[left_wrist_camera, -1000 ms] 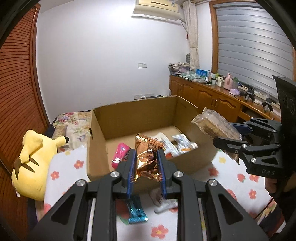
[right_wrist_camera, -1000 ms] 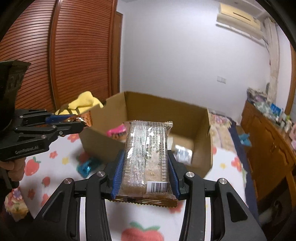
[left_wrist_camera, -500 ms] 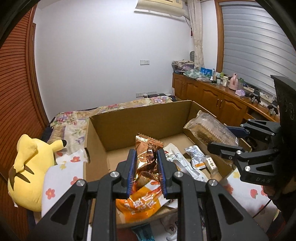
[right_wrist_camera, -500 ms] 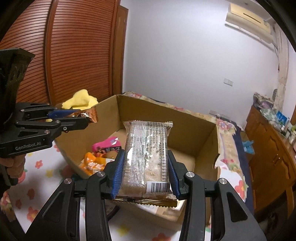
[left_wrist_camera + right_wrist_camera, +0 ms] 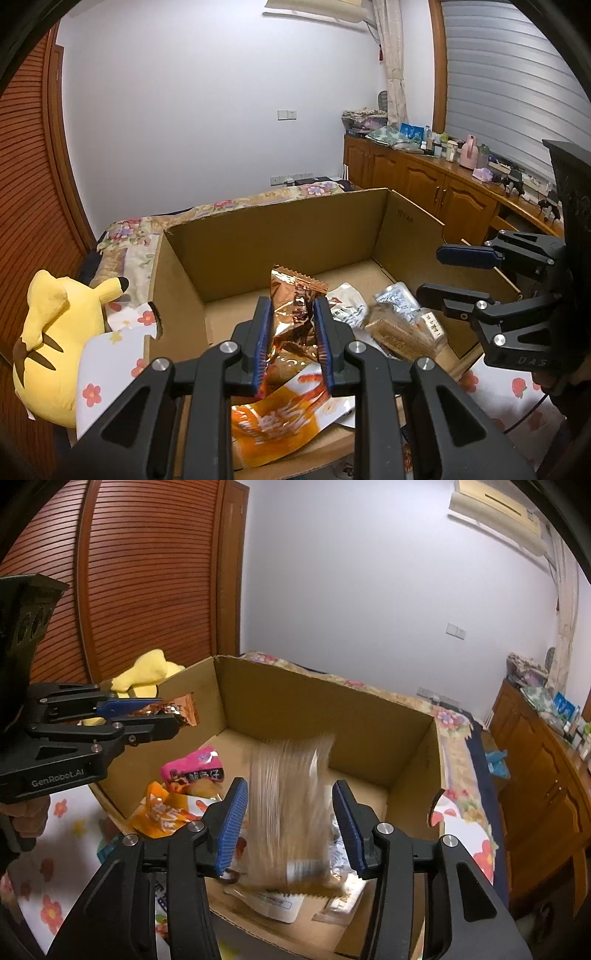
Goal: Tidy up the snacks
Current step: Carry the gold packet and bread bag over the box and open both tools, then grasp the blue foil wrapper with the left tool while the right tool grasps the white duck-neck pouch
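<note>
The left gripper [image 5: 291, 339] pinches a shiny copper snack bag [image 5: 295, 314] tight between its jaws over the cardboard box [image 5: 369, 716], while the right gripper's [image 5: 291, 823] jaws are opening and a blurry biscuit pack [image 5: 291, 812] sits loose between them.

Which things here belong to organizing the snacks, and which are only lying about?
Belong to the job:
- brown cardboard box
- copper foil snack packet
- clear-wrapped biscuit pack
- orange snack bag
- pink snack packet

Only lying about:
- yellow plush toy
- wooden cabinet
- pink bottle
</note>
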A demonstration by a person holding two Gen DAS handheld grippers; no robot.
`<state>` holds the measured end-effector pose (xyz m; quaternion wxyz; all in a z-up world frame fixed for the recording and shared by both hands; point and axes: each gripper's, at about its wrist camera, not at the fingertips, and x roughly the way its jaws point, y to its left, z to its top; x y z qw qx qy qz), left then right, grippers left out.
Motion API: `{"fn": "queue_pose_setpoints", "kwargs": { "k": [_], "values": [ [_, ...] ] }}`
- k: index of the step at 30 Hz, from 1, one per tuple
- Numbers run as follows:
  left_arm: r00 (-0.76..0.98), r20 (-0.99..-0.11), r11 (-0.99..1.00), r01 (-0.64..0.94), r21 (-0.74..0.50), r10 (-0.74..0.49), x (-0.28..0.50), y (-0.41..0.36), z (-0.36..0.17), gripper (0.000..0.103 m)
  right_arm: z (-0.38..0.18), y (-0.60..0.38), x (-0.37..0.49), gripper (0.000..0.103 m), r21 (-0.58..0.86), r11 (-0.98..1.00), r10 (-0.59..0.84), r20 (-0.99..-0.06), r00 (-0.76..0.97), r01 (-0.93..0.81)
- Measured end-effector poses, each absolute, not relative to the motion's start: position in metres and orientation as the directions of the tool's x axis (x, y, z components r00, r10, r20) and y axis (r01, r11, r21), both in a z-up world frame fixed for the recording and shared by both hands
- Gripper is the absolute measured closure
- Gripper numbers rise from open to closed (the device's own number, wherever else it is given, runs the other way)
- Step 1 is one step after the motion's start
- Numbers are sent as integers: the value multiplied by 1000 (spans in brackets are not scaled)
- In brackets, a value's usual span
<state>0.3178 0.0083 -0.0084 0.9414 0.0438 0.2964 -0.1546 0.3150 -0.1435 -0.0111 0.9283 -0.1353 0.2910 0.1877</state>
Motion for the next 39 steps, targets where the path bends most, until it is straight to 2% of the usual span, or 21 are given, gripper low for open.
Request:
{"fn": "queue_pose_setpoints", "kwargs": {
  "k": [11,19,39],
  "values": [
    [771,-590,954,300,6,-239,321,4,-14,73,-10,-153,307,49,-133,900,265,-592,762,-416],
    [787,-575,959,283,11,-226,302,5,-4,58,-5,-152,291,44,-120,905,268,-584,766,-408],
    [827,-520,967,255,7,-214,205,35,13,51,4,-119,200,32,-57,894,335,-573,748,-443]
  ]
}}
